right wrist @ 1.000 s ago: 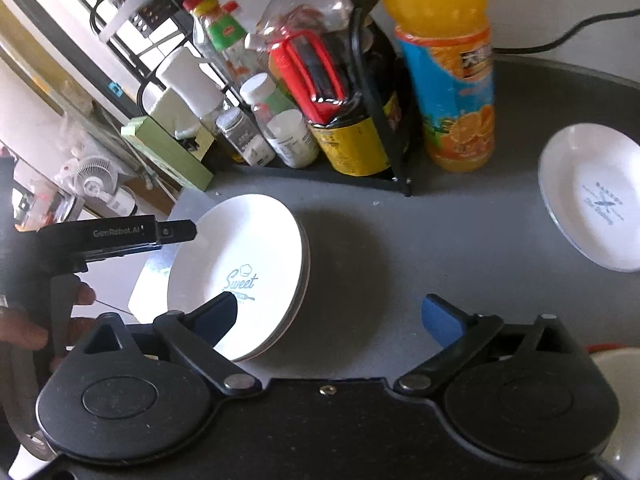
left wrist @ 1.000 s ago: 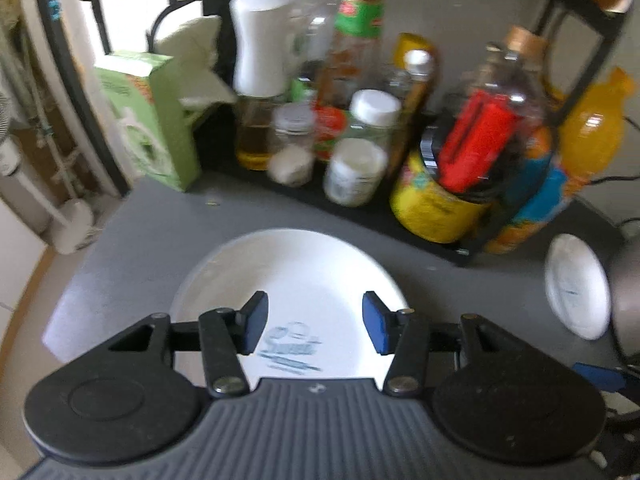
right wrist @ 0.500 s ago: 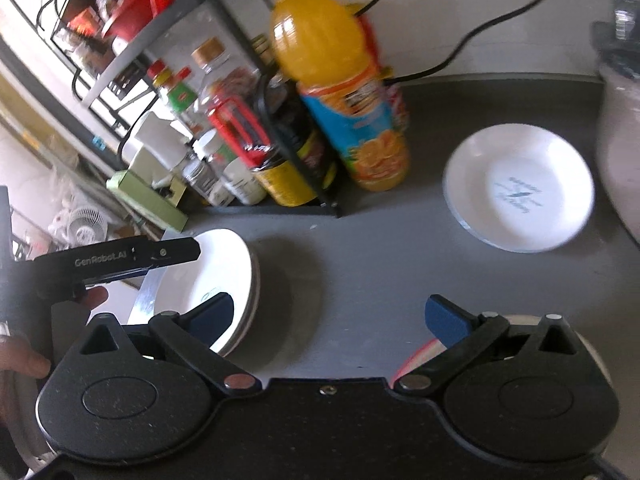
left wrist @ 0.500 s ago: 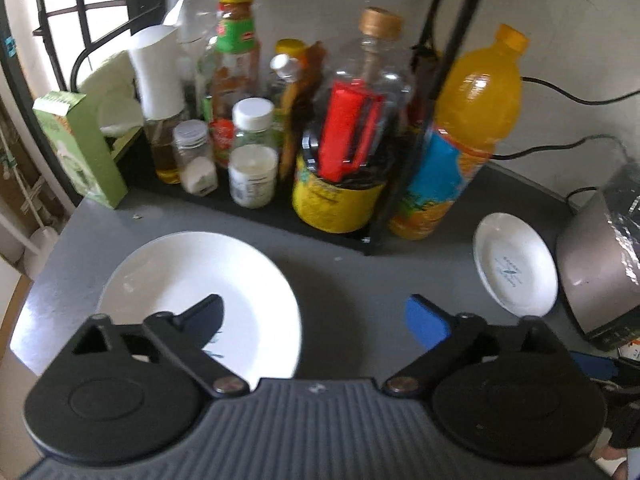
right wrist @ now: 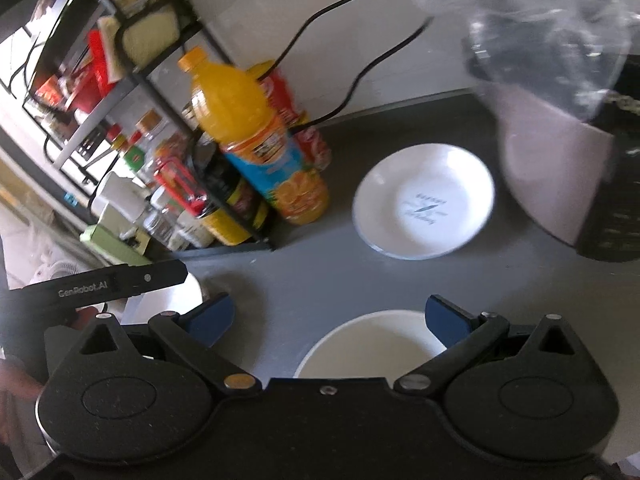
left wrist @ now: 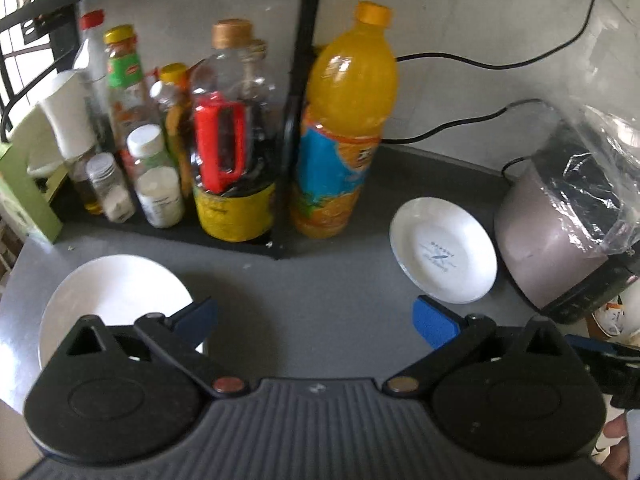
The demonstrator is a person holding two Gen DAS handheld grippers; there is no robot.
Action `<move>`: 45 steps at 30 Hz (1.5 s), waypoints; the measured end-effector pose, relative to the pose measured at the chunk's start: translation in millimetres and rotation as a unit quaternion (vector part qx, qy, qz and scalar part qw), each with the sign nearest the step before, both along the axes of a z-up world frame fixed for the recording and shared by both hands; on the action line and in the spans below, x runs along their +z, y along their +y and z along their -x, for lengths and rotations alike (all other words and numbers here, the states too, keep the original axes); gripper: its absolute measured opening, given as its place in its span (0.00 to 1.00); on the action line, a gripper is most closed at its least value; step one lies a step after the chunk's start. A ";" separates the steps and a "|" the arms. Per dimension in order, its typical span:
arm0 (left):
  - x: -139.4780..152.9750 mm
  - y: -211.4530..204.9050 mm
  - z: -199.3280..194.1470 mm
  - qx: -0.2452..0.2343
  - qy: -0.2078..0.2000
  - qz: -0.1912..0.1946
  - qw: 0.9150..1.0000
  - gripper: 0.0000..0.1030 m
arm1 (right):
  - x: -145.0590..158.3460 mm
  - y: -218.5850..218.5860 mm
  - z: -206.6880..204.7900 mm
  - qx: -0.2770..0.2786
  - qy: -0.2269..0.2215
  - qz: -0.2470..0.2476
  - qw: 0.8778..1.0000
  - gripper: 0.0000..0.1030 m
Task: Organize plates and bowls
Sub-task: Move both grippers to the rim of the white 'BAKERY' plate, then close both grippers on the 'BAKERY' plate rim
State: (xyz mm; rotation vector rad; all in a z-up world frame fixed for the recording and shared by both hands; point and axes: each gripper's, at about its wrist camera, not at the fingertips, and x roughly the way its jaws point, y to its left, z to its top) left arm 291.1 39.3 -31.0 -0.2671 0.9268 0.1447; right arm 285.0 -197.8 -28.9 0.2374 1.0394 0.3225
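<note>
Above the grey worktop (left wrist: 312, 288), both grippers (left wrist: 315, 318) (right wrist: 329, 316) hover with jaws released, a small round white plate (left wrist: 443, 250) lying far right.

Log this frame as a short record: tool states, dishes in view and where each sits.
left tool: open, empty, above the counter
right tool: open, empty
large plate: on the counter, under the left tool's left finger
small plate: flat on the counter between the orange juice bottle and the cooker
bowl: directly below the right tool, not gripped
</note>
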 end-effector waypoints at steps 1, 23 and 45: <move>0.8 -3.4 -1.9 -0.002 0.002 -0.001 1.000 1.00 | 0.9 -3.9 0.4 -0.006 -0.002 0.004 1.000 1.00; -29.0 -30.0 -60.1 -0.049 0.023 -0.002 0.999 0.96 | -14.2 -9.5 -33.0 0.019 -0.061 0.155 0.986 0.86; -119.6 -35.0 -128.4 -0.028 0.088 0.055 0.994 0.45 | -71.2 -3.0 -96.0 0.089 0.000 0.244 0.966 0.65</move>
